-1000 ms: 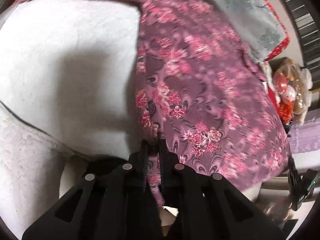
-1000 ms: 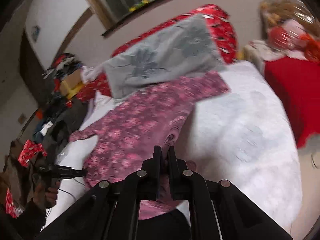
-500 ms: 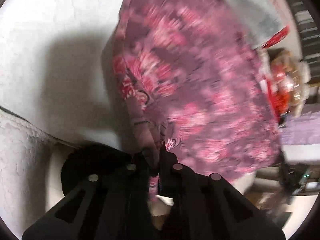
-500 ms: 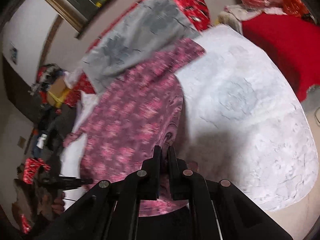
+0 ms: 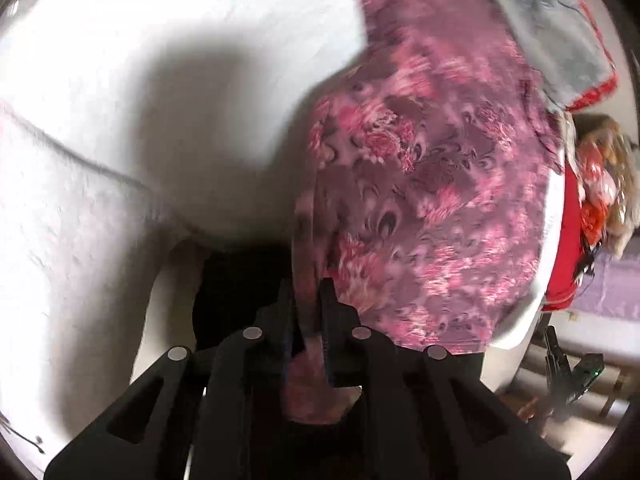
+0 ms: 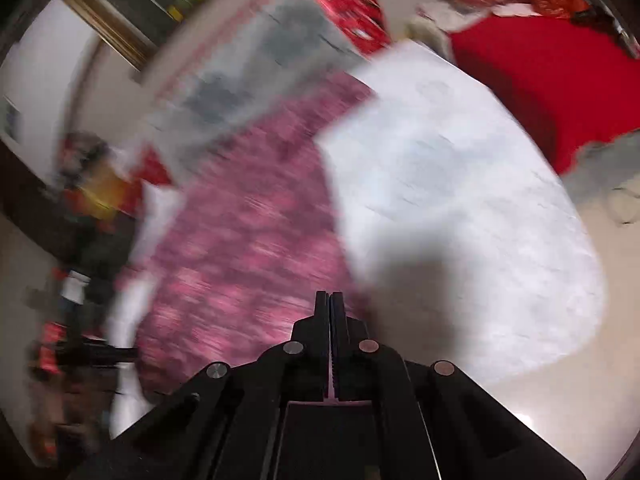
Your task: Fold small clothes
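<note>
A purple garment with pink flowers (image 5: 440,184) lies spread on a white bed cover (image 5: 160,80). My left gripper (image 5: 306,292) points steeply down and pinches a bunched edge of the garment; its jaws are opening slightly, with the cloth still between them. In the blurred right wrist view the garment (image 6: 248,232) stretches away to the upper left. My right gripper (image 6: 330,300) is shut at the garment's near right edge, and a sliver of pink cloth shows between its jaws. The left gripper (image 6: 92,354) appears as a dark shape at the far left.
A grey patterned cloth (image 6: 256,64) overlaps the garment's far end, with red printed fabric (image 6: 348,0) behind it. A red blanket (image 6: 540,80) lies right of the white bed cover (image 6: 460,200). Clutter (image 6: 88,184) sits to the left. The bed's edge is near me.
The right gripper has sunk toward the bed and rolled, the garment's edge still in it. The left gripper shifted with its pinched fold, which now stands up in a ridge.
</note>
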Motion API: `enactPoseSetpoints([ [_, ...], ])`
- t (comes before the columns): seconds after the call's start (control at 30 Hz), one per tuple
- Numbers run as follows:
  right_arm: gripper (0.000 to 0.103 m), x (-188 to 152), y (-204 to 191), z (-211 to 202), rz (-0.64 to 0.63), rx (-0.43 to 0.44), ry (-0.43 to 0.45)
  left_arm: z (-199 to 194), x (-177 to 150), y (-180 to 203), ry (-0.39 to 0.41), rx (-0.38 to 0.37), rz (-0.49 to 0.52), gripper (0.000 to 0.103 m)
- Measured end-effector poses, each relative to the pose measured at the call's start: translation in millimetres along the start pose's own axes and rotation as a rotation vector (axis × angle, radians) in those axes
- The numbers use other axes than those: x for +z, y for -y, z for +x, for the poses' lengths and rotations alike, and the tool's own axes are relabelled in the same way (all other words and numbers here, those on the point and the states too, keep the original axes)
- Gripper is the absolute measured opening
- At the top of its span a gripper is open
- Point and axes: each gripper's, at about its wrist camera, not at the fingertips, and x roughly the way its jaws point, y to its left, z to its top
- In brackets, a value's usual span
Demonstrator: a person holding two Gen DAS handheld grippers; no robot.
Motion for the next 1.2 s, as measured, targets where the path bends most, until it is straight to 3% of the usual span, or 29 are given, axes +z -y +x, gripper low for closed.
enactPoseSetpoints([
  [0.07,0.007,8.0,1.6,11.5,-0.011,-0.068,-0.012,-4.9,5.1,-2.7,0.029,-0.013,-0.005,0.008],
  [0.1,0.010,16.7,-1.6,14.2,-0.021,-0.072,0.002,-10.8,10.3,-0.4,0.060,-0.014,0.005,0.014],
  [0.13,0.018,25.4,-6.1,16.6,-0.039,-0.079,0.018,-15.3,16.8,6.3,0.086,-0.015,0.021,0.019],
  [0.17,0.026,35.3,-13.0,19.7,-0.069,-0.086,0.040,-19.6,23.0,11.2,0.113,-0.014,0.039,0.036],
  [0.2,0.044,46.2,-22.5,25.0,-0.109,-0.090,0.070,-20.5,35.4,22.7,0.150,-0.012,0.061,0.050],
  [0.23,0.061,59.0,-33.5,31.3,-0.150,-0.094,0.106,-23.0,44.9,33.0,0.179,-0.010,0.082,0.054],
  [0.3,0.072,82.7,-59.2,51.0,-0.239,-0.099,0.169,-22.9,67.9,52.3,0.207,-0.014,0.119,0.055],
  [0.37,0.072,105.1,-88.4,83.9,-0.338,-0.112,0.192,-15.6,92.1,71.0,0.225,-0.029,0.144,0.055],
  [0.43,0.073,123.2,-124.7,132.0,-0.449,-0.132,0.157,-3.1,117.0,90.7,0.239,-0.020,0.148,0.055],
  [0.57,0.073,137.1,-170.6,206.5,-0.629,-0.236,0.126,26.7,152.9,107.5,0.195,-0.042,0.111,0.055],
  [0.67,0.073,137.6,-183.2,245.8,-0.715,-0.307,0.097,43.2,168.4,112.7,0.163,-0.055,0.090,0.055],
  [0.73,0.069,137.8,-185.6,273.1,-0.784,-0.409,0.069,41.8,170.6,116.1,0.177,-0.053,0.103,0.055],
  [0.77,0.067,139.7,-184.0,277.7,-0.795,-0.409,0.066,39.2,171.6,117.5,0.187,-0.055,0.111,0.055],
  [0.8,0.045,144.8,-179.5,274.5,-0.780,-0.369,0.090,36.2,172.3,117.4,0.195,-0.059,0.117,0.055],
  [0.83,0.012,151.9,-175.5,271.5,-0.749,-0.361,0.097,34.3,173.7,117.6,0.203,-0.063,0.120,0.055],
  [0.9,0.013,174.5,-154.8,257.7,-0.612,-0.298,0.091,31.5,178.3,117.1,0.215,-0.064,0.115,0.055],
  [1.03,0.013,224.2,-89.5,193.2,-0.328,-0.196,0.213,23.4,187.4,115.1,0.246,-0.057,0.101,0.055],
  [1.2,0.013,270.8,15.5,119.8,0.002,-0.179,0.335,18.8,200.4,114.2,0.287,-0.008,0.093,0.055],
])
